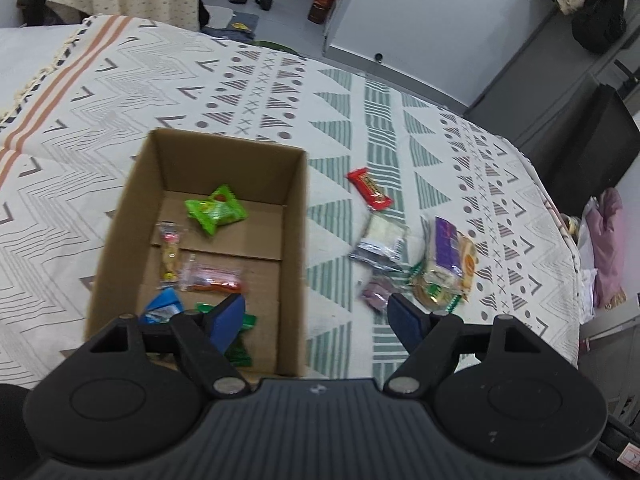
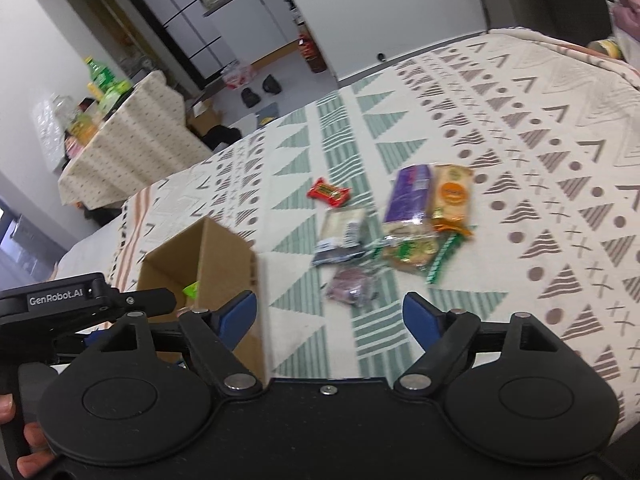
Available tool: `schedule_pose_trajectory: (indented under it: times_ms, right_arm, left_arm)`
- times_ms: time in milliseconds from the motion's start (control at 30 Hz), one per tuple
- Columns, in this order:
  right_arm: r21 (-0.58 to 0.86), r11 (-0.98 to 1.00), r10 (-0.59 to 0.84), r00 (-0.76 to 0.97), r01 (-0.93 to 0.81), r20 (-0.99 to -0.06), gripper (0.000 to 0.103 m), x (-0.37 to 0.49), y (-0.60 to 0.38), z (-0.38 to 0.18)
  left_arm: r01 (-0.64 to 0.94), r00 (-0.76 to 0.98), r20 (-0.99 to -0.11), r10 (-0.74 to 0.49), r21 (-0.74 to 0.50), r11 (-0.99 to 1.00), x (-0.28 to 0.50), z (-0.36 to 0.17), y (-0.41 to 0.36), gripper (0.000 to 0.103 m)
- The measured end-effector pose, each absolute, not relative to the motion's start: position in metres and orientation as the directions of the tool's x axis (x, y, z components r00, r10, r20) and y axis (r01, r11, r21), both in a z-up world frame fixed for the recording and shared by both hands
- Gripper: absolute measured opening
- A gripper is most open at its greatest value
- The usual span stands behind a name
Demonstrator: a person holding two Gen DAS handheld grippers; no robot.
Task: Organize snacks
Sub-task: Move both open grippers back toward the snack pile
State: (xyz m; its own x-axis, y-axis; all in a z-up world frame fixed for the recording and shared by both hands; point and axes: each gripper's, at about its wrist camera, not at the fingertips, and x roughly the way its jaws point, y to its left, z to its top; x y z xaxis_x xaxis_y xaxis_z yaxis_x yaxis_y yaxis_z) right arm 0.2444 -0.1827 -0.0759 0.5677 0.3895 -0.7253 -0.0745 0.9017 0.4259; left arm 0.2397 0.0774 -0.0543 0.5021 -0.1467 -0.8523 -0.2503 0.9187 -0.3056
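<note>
Loose snacks: we find the purple packet point(image 2: 350, 285) on the patterned surface point(image 2: 520, 128), just ahead of our right tongs point(image 2: 330, 314), right of the box point(image 1: 296, 216); both right and left tongs point(image 1: 316, 316) apart, empty; right nearer.

Both views are evenly lit by soft, diffuse indoor light, with only faint shadows beside the cardboard box point(image 1: 200, 248) and no harsh glare on the patterned cloth point(image 1: 400, 128). Fisheye distortion bends the room's walls and the cloth's edges strongly toward the frame borders, and the corners darken. The loose snack packets point(image 2: 400, 232) look slightly smeared by motion blur in the right wrist view, as does the near box edge.
</note>
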Motion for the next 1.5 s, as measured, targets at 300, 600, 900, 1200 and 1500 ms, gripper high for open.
schedule_pose_trajectory:
  times_ms: [300,600,900,1200,1500]
  right_arm:
    - [0.438,0.899,0.362,0.571,-0.004,-0.737,0.081,0.255,-0.220,-0.091]
    - [0.450,0.893,0.362,0.547,0.031,-0.755,0.081,0.272,-0.244,-0.109]
    - [0.469,0.882,0.381,0.507,0.052,-0.773,0.080,0.295,-0.257,-0.135]
    - [0.498,0.864,0.418,0.447,0.073,-0.791,0.076,0.315,-0.261,-0.164]
    - [0.577,0.808,0.495,0.397,0.115,-0.773,0.060,0.330,-0.261,-0.192]
  left_arm:
    - [-0.202,0.490,-0.854,-0.172,-0.304,0.931,0.258,-0.058,0.040,0.077]
    - [-0.184,0.451,-0.873,-0.185,-0.294,0.938,0.279,-0.077,0.011,0.077]
    - [-0.179,0.393,-0.904,-0.167,-0.253,0.951,0.304,-0.110,-0.009,0.077]
    - [-0.137,0.331,-0.934,-0.135,-0.189,0.972,0.329,-0.148,-0.024,0.077]
    - [-0.076,0.284,-0.951,-0.120,-0.147,0.986,0.349,-0.181,-0.041,0.077]
